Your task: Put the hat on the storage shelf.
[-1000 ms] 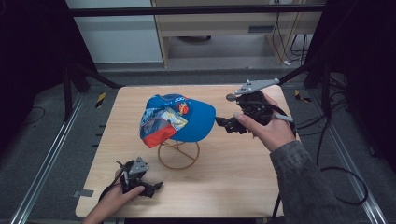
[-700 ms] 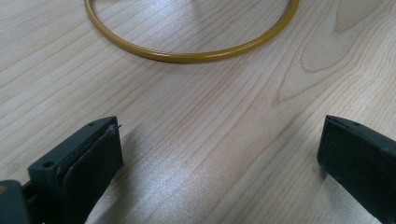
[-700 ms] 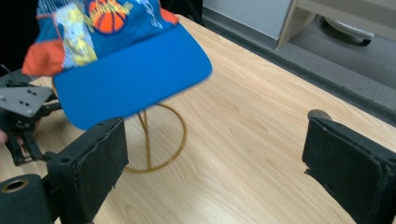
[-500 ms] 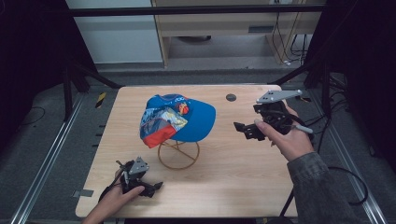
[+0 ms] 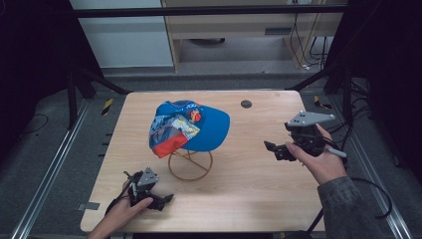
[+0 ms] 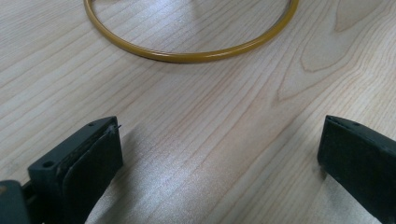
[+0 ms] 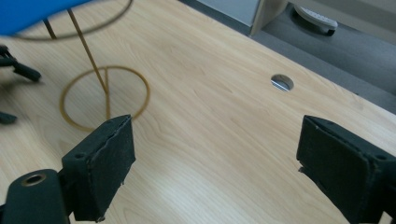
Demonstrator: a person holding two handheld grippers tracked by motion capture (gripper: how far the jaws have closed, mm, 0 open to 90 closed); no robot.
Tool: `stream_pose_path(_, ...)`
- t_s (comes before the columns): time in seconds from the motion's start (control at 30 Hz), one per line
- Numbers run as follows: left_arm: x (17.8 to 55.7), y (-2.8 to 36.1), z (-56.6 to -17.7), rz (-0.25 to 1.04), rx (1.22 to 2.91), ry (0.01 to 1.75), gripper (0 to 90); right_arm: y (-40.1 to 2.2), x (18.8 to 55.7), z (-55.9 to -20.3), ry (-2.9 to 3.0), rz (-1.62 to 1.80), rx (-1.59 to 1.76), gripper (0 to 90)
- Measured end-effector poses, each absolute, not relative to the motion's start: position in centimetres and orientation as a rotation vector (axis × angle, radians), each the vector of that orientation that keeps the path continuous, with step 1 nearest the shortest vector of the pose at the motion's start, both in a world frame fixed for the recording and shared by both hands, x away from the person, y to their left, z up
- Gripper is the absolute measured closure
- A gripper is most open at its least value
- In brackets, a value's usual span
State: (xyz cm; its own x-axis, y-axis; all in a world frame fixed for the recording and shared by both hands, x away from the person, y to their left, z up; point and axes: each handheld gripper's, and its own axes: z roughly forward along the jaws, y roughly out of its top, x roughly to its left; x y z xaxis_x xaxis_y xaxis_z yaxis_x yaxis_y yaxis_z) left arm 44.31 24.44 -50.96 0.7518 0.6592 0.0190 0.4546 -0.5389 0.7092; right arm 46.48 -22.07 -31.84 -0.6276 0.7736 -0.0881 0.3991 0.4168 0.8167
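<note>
A blue cap (image 5: 191,127) with a colourful patterned front panel rests on a gold wire stand (image 5: 190,164) in the middle of the wooden table (image 5: 249,199). My right gripper (image 5: 272,148) hovers open to the right of the cap, apart from it, jaws pointing left. In the right gripper view the stand's ring base (image 7: 106,99) and a blue edge of the cap (image 7: 32,14) lie ahead. My left gripper (image 5: 166,200) rests open on the table at the front left. The left gripper view has the ring base (image 6: 191,51) just beyond its wide-apart jaws.
A round cable hole (image 5: 246,104) sits in the table's far right part, also visible as a hole (image 7: 282,82) in the right gripper view. A cabinet and cables stand beyond the table's far edge. Metal rails run along both sides.
My right gripper has pulled away from the cap's brim, moving right and toward the near edge, with nothing in it. The left gripper has stayed put.
</note>
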Motion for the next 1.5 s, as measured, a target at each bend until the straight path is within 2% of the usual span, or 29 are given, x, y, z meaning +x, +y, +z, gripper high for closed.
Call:
stream_pose_path(0.5, 44.3, 24.4, -51.0, 0.37, 2.236, 0.828, 0.0, -23.6, 45.9, -38.5, 2.243, 1.071, 1.054, 14.3)
stream_pose_path(0.83, 44.3, 24.4, -51.0, 0.37, 2.236, 0.827, 0.0, -23.7, 47.0, -42.5, 2.267, 1.036, 1.139, 15.0)
stream_pose_path(1.5, 44.3, 24.4, -51.0, 0.37, 2.236, 0.827, 0.0, -21.6, 49.2, -47.9, 2.258, 1.045, 1.261, 13.2)
